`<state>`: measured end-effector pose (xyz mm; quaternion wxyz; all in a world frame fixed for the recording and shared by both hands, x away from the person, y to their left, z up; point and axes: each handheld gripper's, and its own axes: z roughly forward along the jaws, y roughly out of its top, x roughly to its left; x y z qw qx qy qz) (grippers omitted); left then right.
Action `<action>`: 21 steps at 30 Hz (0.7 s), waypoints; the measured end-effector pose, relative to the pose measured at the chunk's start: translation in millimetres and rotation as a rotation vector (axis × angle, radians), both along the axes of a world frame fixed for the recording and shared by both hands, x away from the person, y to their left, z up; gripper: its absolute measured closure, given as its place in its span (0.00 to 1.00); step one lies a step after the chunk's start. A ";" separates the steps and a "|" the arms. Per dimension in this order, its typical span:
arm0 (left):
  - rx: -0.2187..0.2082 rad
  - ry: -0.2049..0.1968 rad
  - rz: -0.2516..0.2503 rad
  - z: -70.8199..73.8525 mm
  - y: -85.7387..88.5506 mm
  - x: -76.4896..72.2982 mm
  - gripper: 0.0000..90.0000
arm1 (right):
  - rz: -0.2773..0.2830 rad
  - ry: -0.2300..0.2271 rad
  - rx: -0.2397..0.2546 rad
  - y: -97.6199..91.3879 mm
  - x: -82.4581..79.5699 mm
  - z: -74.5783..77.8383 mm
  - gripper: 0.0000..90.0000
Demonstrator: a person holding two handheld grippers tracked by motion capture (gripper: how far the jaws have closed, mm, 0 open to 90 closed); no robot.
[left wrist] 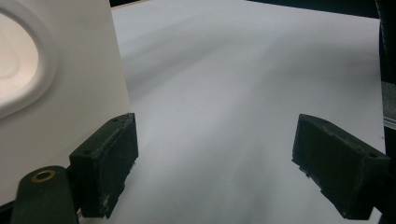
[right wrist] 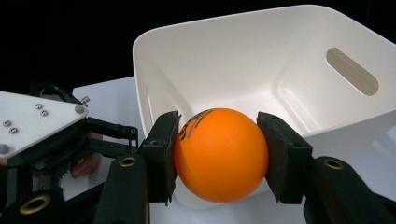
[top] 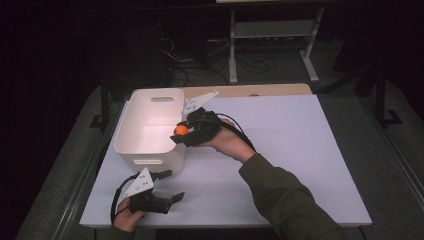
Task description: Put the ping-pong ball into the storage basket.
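Observation:
An orange ball (right wrist: 219, 154) with dark lettering sits clamped between the two black jaws of my right gripper (right wrist: 219, 156). In the high view that right gripper (top: 181, 131) holds the ball (top: 180, 130) over the right rim of a white plastic bin (top: 145, 150) with handle slots. The bin (right wrist: 243, 60) is hollow and bare inside in the right gripper view. My left gripper (top: 172, 186) rests near the table's front left edge, just in front of the bin, jaws wide apart with nothing between them. In its own view, the left gripper (left wrist: 215, 168) has the bin's wall (left wrist: 79, 70) at its left.
A white table top (top: 280, 145) stretches to the right of the bin, with a wooden strip (top: 260, 90) along its far edge. Beyond it stand a white metal frame (top: 272, 30) and loose cables (top: 200, 65) on a dark floor.

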<state>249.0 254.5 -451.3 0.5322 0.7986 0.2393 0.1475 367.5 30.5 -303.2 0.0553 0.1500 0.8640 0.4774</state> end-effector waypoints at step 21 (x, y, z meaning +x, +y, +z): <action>-0.003 0.000 0.000 0.0 0.2 0.0 0.16 | 0.018 0.016 -0.002 30.0 12.0 3.3 0.55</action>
